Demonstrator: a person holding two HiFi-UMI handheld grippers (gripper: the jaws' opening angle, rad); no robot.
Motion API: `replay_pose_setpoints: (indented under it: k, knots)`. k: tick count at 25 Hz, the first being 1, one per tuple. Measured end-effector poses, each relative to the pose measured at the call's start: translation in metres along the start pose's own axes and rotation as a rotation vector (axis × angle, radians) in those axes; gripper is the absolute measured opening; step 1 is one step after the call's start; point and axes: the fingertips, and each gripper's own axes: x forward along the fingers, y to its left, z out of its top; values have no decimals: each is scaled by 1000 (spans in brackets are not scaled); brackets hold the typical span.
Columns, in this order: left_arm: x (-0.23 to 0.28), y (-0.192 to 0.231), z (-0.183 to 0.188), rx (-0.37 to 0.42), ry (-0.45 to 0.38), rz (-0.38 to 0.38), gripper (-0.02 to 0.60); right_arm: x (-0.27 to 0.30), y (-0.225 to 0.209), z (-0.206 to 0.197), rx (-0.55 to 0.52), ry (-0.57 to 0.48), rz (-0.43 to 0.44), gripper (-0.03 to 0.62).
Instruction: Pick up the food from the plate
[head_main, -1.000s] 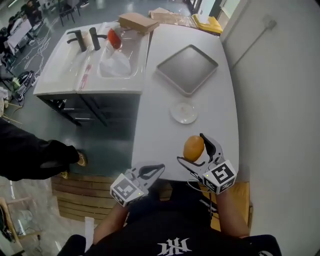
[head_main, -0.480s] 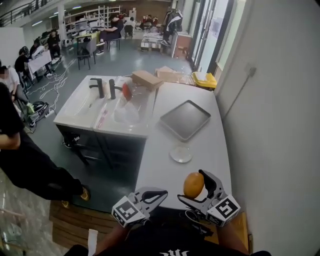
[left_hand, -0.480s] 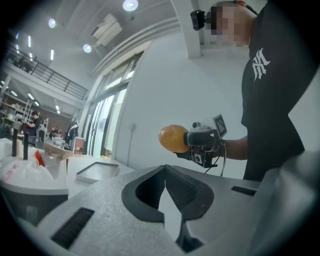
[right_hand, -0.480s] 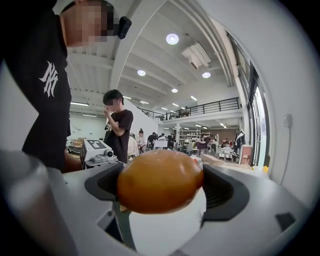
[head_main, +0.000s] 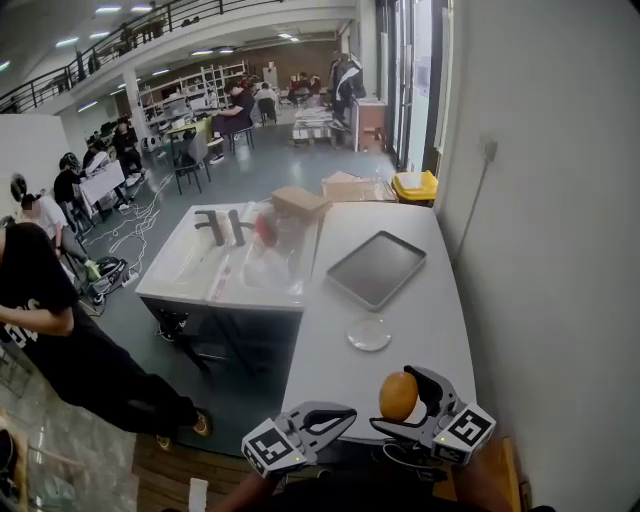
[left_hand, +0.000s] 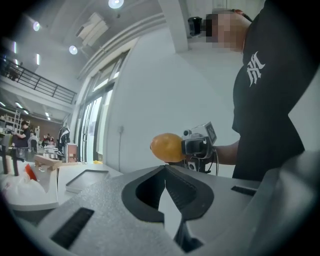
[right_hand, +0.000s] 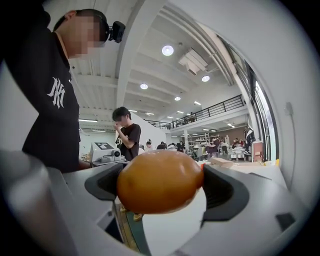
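Note:
An orange bun-like food (head_main: 398, 395) (right_hand: 159, 181) (left_hand: 166, 147) hangs above the near end of the white table (head_main: 330, 350), with my right gripper (head_main: 407, 407) (right_hand: 160, 185) shut on it. The small white plate (head_main: 369, 333) sits bare on the table just beyond it. My left gripper (head_main: 330, 420) (left_hand: 165, 192) is shut with nothing between its jaws, held at the table's near edge to the left of the right one.
A grey tray (head_main: 376, 268) lies farther along the table, with cardboard boxes (head_main: 300, 201) past it. A white sink unit (head_main: 230, 262) with black taps adjoins the table's left side. A person in black (head_main: 60, 340) stands at left. A wall (head_main: 550, 250) runs along the right.
The head view has tilted up, showing the hall behind. My right gripper still holds the food above the table's near end; both grippers keep their places relative to each other.

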Motion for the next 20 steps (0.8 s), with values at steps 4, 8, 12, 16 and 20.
replay_pose_setpoints:
  k: [4,8,12,16,20]
  knots:
    - [15,-6,2,-4,8,19,3,-20,-4,3,40,-61,53,505]
    - [36,-11,1,2,-6,19,3,-34,-17,-9,57,-57,50,505]
    - [48,-10,1,2,-9,36,3,-39,-22,-5,89,-82,74,505]
    - [53,-13,-4,-4,-8,37,3,-51,-19,-12,79,-102,118,505]
    - [55,-13,-7,-20,-9,45,3,-56,-21,-8,121,-150,111,505]
